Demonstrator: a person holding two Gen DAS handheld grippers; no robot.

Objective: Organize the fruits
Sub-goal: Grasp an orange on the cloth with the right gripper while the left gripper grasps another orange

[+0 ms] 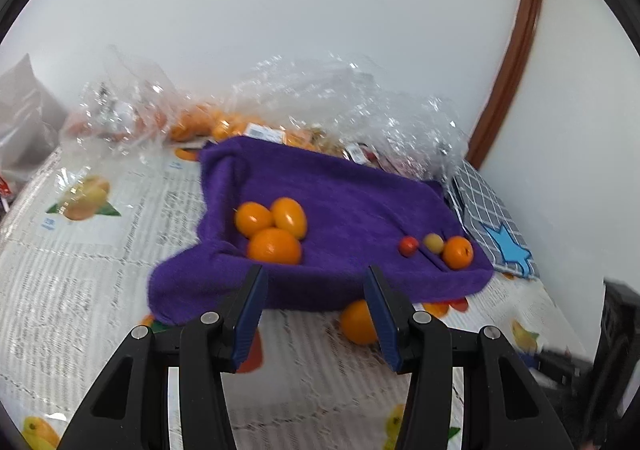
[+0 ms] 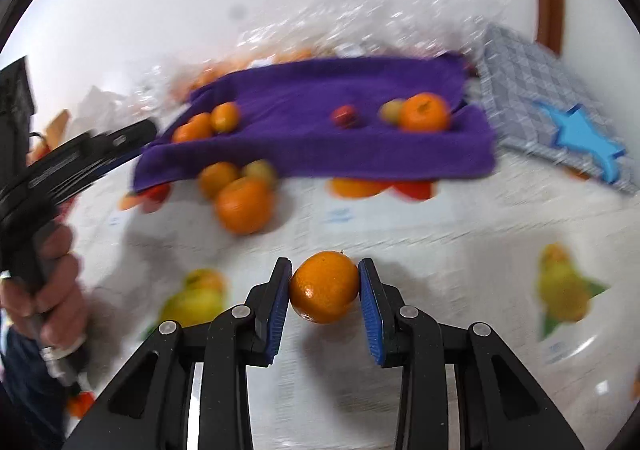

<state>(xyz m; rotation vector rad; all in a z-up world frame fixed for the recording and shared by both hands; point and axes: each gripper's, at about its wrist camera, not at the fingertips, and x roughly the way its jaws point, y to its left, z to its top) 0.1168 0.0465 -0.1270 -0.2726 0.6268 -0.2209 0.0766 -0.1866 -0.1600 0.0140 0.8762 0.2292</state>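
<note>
1. We hold the right gripper (image 2: 324, 286) over the fruit-printed table cover (image 2: 440, 250), its blue pads pressed against both sides of an orange (image 2: 323, 286), so the jaws are narrow and clamped on that fruit
2. Our left gripper (image 1: 316, 302) hangs just short of the near edge of the purple towel (image 1: 352, 210), jaws parted and nothing between them; a loose orange (image 1: 356, 322) lies on the cover partly behind its right finger
3. On the towel we see three oranges (image 1: 272, 226) bunched together on its left side, touching one another
4. Toward the towel's right corner sit a small red fruit (image 1: 408, 246), a small yellowish fruit (image 1: 433, 243) and another orange (image 1: 457, 252), the last two just beside each other
5. From the right wrist view we make out more fruit on the cover just in front of the towel's left end: two oranges and a yellowish one (image 2: 240, 190), all blurred
6. A grey checked cloth (image 1: 488, 210) with a blue star (image 1: 510, 250) lies just beside the towel's right edge
7. Crumpled clear plastic bags (image 1: 320, 98) with more orange fruit inside sit behind the towel against the white wall
8. In the right wrist view our left hand (image 2: 52, 290) grips the other tool's handle at the left edge
</note>
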